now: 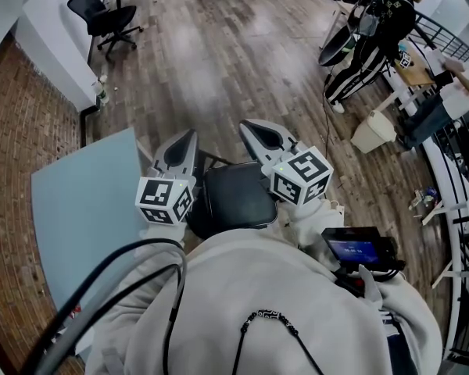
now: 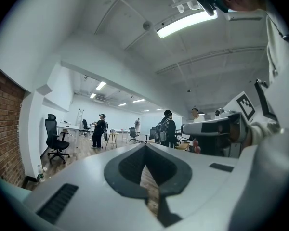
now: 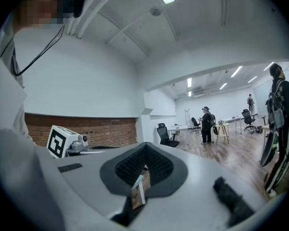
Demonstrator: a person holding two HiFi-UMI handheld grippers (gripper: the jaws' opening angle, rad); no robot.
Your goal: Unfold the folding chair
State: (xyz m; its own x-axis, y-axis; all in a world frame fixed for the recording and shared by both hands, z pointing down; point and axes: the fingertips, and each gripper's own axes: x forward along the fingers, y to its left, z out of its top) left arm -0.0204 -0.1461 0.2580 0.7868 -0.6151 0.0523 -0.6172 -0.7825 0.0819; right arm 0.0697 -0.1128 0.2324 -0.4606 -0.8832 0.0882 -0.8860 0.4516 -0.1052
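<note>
The folding chair [image 1: 234, 198] shows as a black padded panel with thin metal tubes, low on the wood floor right in front of me. Whether it stands folded or open I cannot tell. My left gripper [image 1: 192, 134] hovers above the chair's left side, shut and empty. Its jaws [image 2: 145, 146] meet in a closed seam in the left gripper view. My right gripper [image 1: 247, 124] hovers above the chair's right side, also shut with nothing held [image 3: 145, 146]. Both point forward and level, side by side. Neither touches the chair. Each gripper sees the other: the right gripper [image 2: 216, 129] and the left gripper's cube [image 3: 62, 141].
A pale blue-grey board [image 1: 86, 201] lies at the left beside a brick wall [image 1: 16, 131]. A black office chair [image 1: 102, 14] stands at the far left. A person in striped trousers [image 1: 367, 45] stands at the right near a white bin [image 1: 373, 131] and desks.
</note>
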